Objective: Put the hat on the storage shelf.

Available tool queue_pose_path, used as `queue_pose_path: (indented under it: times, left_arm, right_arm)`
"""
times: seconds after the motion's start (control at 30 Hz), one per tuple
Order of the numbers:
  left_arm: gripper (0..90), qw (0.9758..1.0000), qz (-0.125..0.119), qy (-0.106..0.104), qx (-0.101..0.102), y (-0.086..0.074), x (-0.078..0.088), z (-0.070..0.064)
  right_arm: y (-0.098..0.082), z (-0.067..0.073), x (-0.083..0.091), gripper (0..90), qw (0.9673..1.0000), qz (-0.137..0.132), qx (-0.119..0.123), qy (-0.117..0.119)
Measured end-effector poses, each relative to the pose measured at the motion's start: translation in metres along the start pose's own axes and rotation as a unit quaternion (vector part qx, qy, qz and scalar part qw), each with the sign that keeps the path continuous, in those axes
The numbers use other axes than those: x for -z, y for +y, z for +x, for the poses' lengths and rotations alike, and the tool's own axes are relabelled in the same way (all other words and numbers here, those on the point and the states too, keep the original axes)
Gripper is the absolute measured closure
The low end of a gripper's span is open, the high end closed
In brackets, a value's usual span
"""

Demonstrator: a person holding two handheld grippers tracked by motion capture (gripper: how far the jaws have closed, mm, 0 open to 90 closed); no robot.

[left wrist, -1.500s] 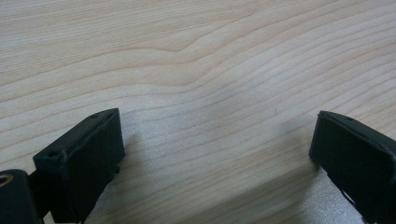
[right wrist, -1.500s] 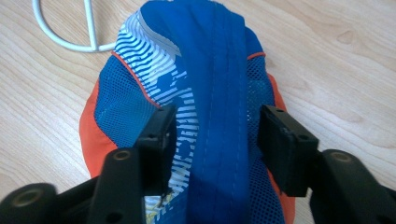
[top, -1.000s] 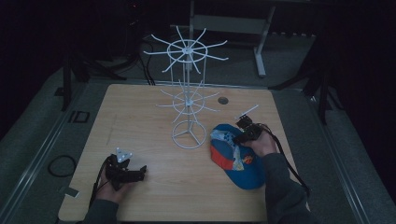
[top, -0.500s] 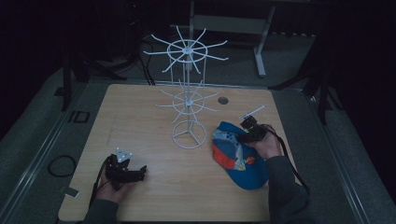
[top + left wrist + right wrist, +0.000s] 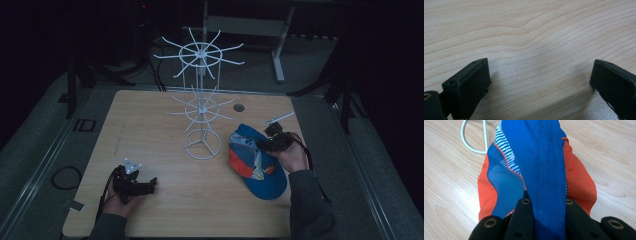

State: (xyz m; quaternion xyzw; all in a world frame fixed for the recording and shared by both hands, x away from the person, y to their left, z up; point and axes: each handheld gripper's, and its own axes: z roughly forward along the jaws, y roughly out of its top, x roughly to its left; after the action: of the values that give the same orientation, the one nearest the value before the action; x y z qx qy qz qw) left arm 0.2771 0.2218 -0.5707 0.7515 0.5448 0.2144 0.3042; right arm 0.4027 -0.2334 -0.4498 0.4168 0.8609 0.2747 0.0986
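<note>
Two grippers: one is seen at work and one at rest; the right gripper [image 5: 265, 143] is pinched on a fold of the cap [image 5: 255, 162], its jaws pressed together on the blue centre panel in the right gripper view [image 5: 549, 170]; the left gripper [image 5: 145, 186] is held spread over bare wood at the lower left of the high view, with nothing between its jaws.

Cap position: the cap is found at the lower right of the high view, just beside the ring base of the white wire stand [image 5: 201, 125]; most of it is seen on the table [image 5: 150, 125], while the gripped end is raised under the right hand.

Done so far: the cap is judged to be grasped; the lift seems barely begun.

Left to do: the cap is presumably to be hung on one of the stand's prongs; no prong is touched by it yet.

Open room: a broad stretch of bare wood is offered at the left and centre of the high view; the space above the cap is not obstructed.

Edges: the table's right edge is close to the right hand; the lower ring of prongs is spread out just above and left of the cap, so a snag is thought possible; a small dark disc [image 5: 239, 107] is set near the far edge, well apart from the cap.
</note>
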Motion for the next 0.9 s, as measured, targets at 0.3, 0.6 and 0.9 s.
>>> queue_pose_path:
  times: [0.3, 0.6, 0.9]
  left_arm:
    - [3.1, 1.0, -0.001, 0.0, 0.0, 0.0, 0.0, 0.0]
    - [3.1, 1.0, 0.0, 0.0, -0.001, 0.0, 0.0, 0.0]
    - [3.1, 1.0, -0.001, 0.0, 0.001, 0.0, 0.0, 0.0]
  right_arm:
    - [0.0, 0.002, 0.017, 87.4, 0.9993, -0.036, -0.005, 0.0]
    - [-0.001, 0.002, 0.029, 87.4, 0.9981, -0.061, -0.009, -0.004]
    - [-0.003, -0.001, 0.045, 87.5, 0.9953, -0.095, -0.014, -0.009]
